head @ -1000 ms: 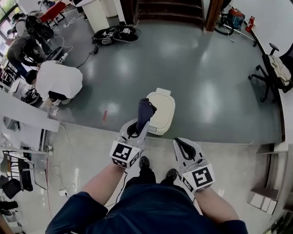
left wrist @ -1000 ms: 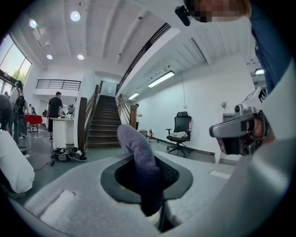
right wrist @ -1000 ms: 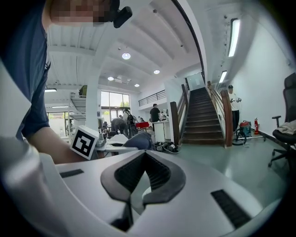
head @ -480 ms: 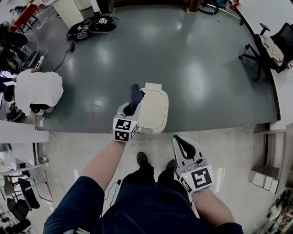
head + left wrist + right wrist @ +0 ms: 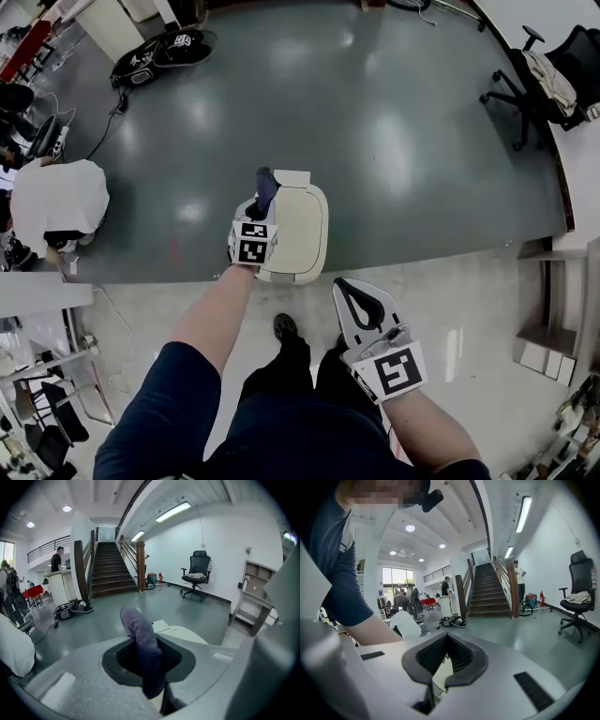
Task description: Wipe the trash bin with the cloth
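Left claw point(image 5: 260, 204): jaws pressed together on a dark cloth point(image 5: 265, 185), gripped at mid-length, with the free end standing up past the tips and curling over. In the left gripper view, same cloth point(image 5: 141, 637) filling the hollow between the pads of the left claw point(image 5: 149, 663). Cream trash bin point(image 5: 302, 225): lid down, upright on the grey-green floor point(image 5: 412, 141), just right of and beneath the left claw; cloth above the bin's rear left corner, contact impossible to judge. Right claw point(image 5: 356, 298): jaws together, nothing held, hollow between the pads empty, held low and near the body, well apart from the bin. Background: office chair point(image 5: 548, 80) at upper right, staircase point(image 5: 107, 571) beyond, crouching person in white point(image 5: 58, 199) at left.
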The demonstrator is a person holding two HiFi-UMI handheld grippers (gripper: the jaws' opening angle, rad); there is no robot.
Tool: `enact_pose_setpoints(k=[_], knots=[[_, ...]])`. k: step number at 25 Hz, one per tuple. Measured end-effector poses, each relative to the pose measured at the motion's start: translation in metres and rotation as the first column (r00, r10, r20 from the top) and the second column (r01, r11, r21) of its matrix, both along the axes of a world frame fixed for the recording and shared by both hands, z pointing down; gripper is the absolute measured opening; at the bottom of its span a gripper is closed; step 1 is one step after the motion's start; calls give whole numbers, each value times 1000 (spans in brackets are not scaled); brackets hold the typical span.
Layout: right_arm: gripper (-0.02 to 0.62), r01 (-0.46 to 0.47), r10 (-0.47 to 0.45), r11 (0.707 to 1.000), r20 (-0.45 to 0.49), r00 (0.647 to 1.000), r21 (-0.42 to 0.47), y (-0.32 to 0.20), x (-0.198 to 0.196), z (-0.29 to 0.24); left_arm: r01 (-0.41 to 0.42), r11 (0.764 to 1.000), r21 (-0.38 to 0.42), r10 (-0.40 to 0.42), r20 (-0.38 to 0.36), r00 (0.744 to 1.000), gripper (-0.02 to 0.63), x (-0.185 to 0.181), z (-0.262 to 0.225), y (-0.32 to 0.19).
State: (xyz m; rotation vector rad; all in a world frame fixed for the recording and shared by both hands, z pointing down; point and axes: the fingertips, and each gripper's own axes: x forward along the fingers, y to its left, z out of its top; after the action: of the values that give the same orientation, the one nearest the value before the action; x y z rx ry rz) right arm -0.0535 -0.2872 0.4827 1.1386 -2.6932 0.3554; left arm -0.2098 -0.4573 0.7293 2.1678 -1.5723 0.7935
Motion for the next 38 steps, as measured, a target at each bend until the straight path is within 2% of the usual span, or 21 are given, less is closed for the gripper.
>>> enact_pose_setpoints(k=[5, 12, 18, 22, 26, 29, 32, 38], knots=[[5, 7, -7, 1000, 14, 1000, -9, -17, 2, 20, -10, 999, -32, 13, 95, 995, 52, 7, 21, -12], [5, -6, 7, 1000, 70, 997, -18, -42, 8, 33, -71, 996, -50, 80, 210, 974, 52, 41, 35, -12], [5, -50, 54, 997, 70, 996, -50, -33, 44, 43, -163, 985, -54, 171, 205, 964, 52, 103, 36, -12], [5, -82, 86, 995, 59, 995, -60, -25, 74, 46, -193, 979, -65, 202, 177, 963, 52, 143, 40, -6], [5, -98, 101, 993, 60, 993, -61, -19, 92, 44, -219, 972, -84, 232, 188, 955, 52, 165, 44, 4], [5, -86, 90, 995, 58, 994, -56, -13, 92, 41, -234, 968, -88, 248, 226, 942, 52, 158, 42, 12], [5, -66, 69, 996, 59, 996, -52, -7, 86, 40, -215, 973, -82, 229, 261, 938, 52, 132, 38, 16], [5, -6, 9, 999, 63, 998, -50, 6, 58, 39, -58, 994, -91, 82, 290, 953, 52, 44, 37, 28]])
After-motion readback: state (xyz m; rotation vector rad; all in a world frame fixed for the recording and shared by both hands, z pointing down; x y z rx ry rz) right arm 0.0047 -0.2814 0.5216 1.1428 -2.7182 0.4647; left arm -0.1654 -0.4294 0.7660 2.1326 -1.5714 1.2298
